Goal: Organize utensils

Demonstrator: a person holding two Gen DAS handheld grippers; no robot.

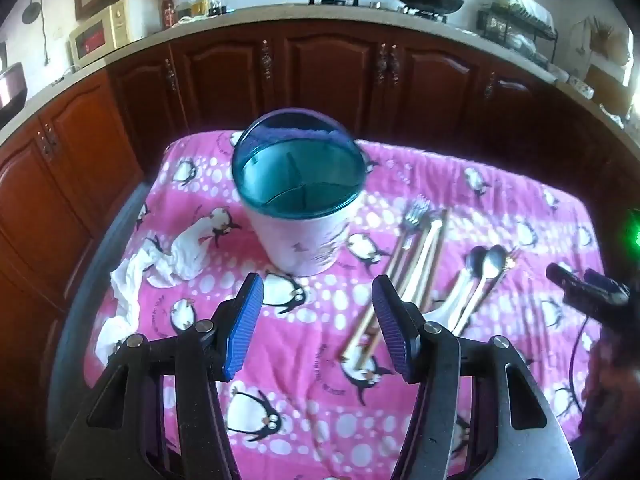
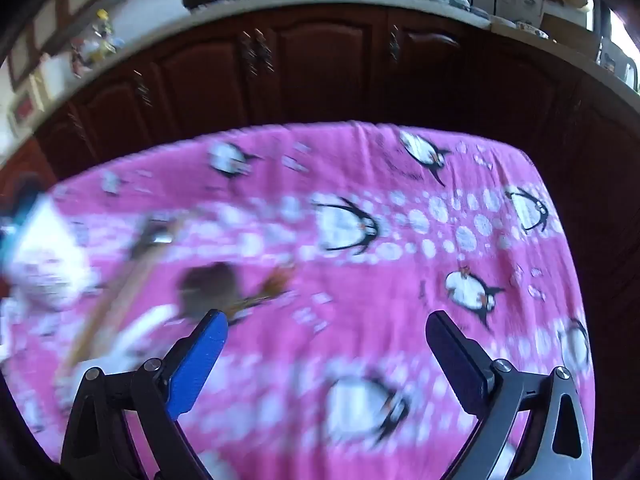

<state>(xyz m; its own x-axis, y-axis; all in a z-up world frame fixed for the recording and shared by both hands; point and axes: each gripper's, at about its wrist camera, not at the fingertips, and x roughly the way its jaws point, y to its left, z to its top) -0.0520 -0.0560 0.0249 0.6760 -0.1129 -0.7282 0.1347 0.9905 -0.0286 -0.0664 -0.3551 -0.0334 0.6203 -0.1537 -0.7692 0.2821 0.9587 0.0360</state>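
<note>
A white utensil holder (image 1: pixel 302 216) with a teal rim and inner dividers stands upright and empty on the pink penguin cloth (image 1: pixel 304 380). To its right lie forks (image 1: pixel 414 220), chopsticks (image 1: pixel 404 284) and spoons (image 1: pixel 486 264) in a loose group. My left gripper (image 1: pixel 318 296) is open and empty, just in front of the holder. My right gripper (image 2: pixel 326 322) is open and empty above the cloth; it also shows at the right edge of the left wrist view (image 1: pixel 584 288). The right wrist view is blurred, with spoons (image 2: pixel 212 288) and chopsticks (image 2: pixel 116 304) at its left.
A crumpled white napkin (image 1: pixel 160 268) lies left of the holder. Dark wooden cabinets (image 1: pixel 320 72) and a counter with pots, bottles and a microwave stand behind the table. The cloth's edges drop off at left and far side.
</note>
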